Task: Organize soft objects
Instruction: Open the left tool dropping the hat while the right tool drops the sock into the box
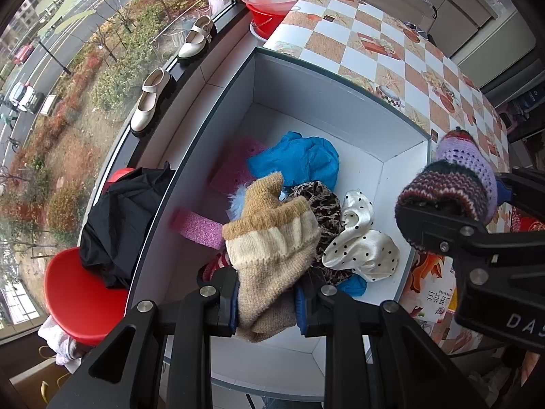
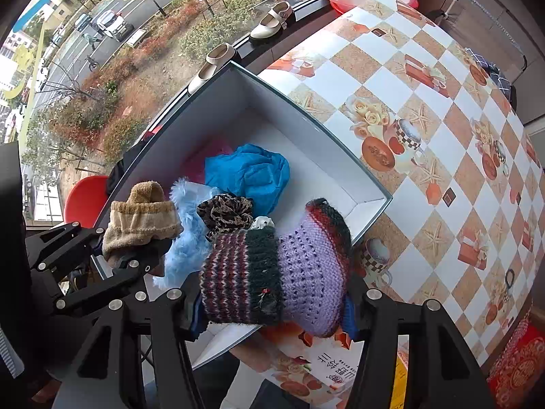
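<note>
Socks are in both grippers, and both hang over or beside the white box (image 1: 340, 109) where the soft things go.

The left gripper (image 1: 265, 301) pinches a tan knit sock (image 1: 272, 238). Its two fingers are squeezed tight on the sock's lower part, and the sock's cuff points away from the fingers, down toward the box. This sock is right over the middle of the box, just above the pile. In the pile are a blue cloth (image 1: 299, 160), a leopard scrunchie (image 1: 323, 201), a white dotted scrunchie (image 1: 361, 242), pink sponges (image 1: 201, 228) and a fluffy light blue thing (image 2: 187, 235).

The right gripper (image 2: 276, 306) holds a purple striped knit sock (image 2: 272, 272). Its fingers stand partway apart, pressed on the fat sock from both sides. The sock lies across the fingers, with its striped end toward the left gripper and its purple end toward the checkered tablecloth (image 2: 442, 129). This sock sits over the box's near corner, partly over the rim and partly over the table.

So the left hand is better placed to drop first. I think the right hand needs to slide further over the box, toward the window, before letting go. Otherwise the purple sock could land on the rim and tip out.
</note>
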`<action>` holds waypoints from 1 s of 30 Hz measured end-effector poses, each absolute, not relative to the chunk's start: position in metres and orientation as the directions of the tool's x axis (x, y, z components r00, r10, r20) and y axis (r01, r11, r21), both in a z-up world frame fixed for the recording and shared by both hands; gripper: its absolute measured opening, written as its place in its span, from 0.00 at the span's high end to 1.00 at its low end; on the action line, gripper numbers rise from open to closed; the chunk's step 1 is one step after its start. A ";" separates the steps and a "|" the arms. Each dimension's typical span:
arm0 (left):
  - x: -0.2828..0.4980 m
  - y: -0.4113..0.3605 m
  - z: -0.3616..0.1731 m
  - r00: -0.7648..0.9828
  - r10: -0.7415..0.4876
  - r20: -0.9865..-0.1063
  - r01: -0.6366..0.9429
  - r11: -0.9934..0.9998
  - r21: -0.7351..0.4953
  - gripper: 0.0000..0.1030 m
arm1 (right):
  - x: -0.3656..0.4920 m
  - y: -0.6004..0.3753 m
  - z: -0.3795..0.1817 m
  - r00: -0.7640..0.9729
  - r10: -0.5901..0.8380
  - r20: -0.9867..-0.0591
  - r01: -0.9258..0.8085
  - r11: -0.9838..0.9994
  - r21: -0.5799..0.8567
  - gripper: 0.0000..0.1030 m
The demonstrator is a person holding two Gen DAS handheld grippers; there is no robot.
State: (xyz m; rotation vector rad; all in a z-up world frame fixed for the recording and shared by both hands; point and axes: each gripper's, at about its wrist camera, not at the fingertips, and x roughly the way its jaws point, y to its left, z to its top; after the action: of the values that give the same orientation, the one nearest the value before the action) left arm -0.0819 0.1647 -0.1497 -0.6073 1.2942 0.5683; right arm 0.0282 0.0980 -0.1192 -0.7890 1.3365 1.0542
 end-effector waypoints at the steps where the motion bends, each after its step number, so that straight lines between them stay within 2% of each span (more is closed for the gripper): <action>1: -0.082 0.164 -0.150 0.184 0.046 -0.982 -0.691 0.716 -0.096 0.74 | 0.028 0.098 -0.120 -0.073 0.145 -0.987 -0.925 0.360 0.121 0.42; 7: -0.080 0.164 -0.151 0.195 0.032 -0.980 -0.691 0.714 -0.114 0.73 | 0.027 0.100 -0.119 -0.062 0.135 -0.989 -0.931 0.349 0.106 0.42; 9: -0.081 0.163 -0.150 0.224 0.009 -0.975 -0.681 0.716 -0.150 0.62 | 0.028 0.102 -0.119 -0.056 0.133 -0.989 -0.931 0.351 0.100 0.42; 11: -0.080 0.161 -0.148 0.234 0.009 -0.972 -0.670 0.726 -0.154 0.25 | 0.029 0.103 -0.119 -0.053 0.134 -0.990 -0.929 0.357 0.098 0.42; 12: -0.079 0.158 -0.147 0.230 0.028 -0.973 -0.661 0.738 -0.135 0.22 | 0.029 0.103 -0.119 -0.055 0.136 -0.989 -0.926 0.363 0.101 0.39; 14: -0.079 0.153 -0.144 0.217 0.069 -0.974 -0.639 0.764 -0.088 0.22 | 0.031 0.102 -0.118 -0.061 0.141 -0.988 -0.917 0.383 0.112 0.28; 15: -0.079 0.151 -0.143 0.212 0.082 -0.974 -0.631 0.772 -0.073 0.22 | 0.033 0.102 -0.118 -0.068 0.144 -0.987 -0.911 0.394 0.120 0.11; 16: -0.079 0.149 -0.143 0.205 0.090 -0.975 -0.625 0.778 -0.059 0.22 | 0.035 0.101 -0.117 -0.066 0.150 -0.987 -0.906 0.405 0.122 0.00; 20: -0.077 0.146 -0.143 0.138 0.112 -0.984 -0.610 0.793 0.005 0.22 | 0.036 0.094 -0.108 -0.041 0.167 -0.985 -0.904 0.413 0.107 0.00; 25: -0.087 0.141 -0.127 0.219 0.048 -0.975 -0.586 0.805 -0.092 0.22 | 0.030 0.081 -0.088 -0.030 0.198 -0.980 -0.901 0.420 0.112 0.00; 30: -0.099 0.130 -0.121 0.215 0.062 -0.975 -0.583 0.809 -0.077 0.22 | 0.022 0.072 -0.077 -0.021 0.207 -0.978 -0.897 0.428 0.110 0.00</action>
State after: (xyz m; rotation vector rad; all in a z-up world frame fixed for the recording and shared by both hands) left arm -0.0995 0.1304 -0.1210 -0.4842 1.2868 0.4720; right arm 0.0221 0.0716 -0.0767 -0.7013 1.2918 1.0052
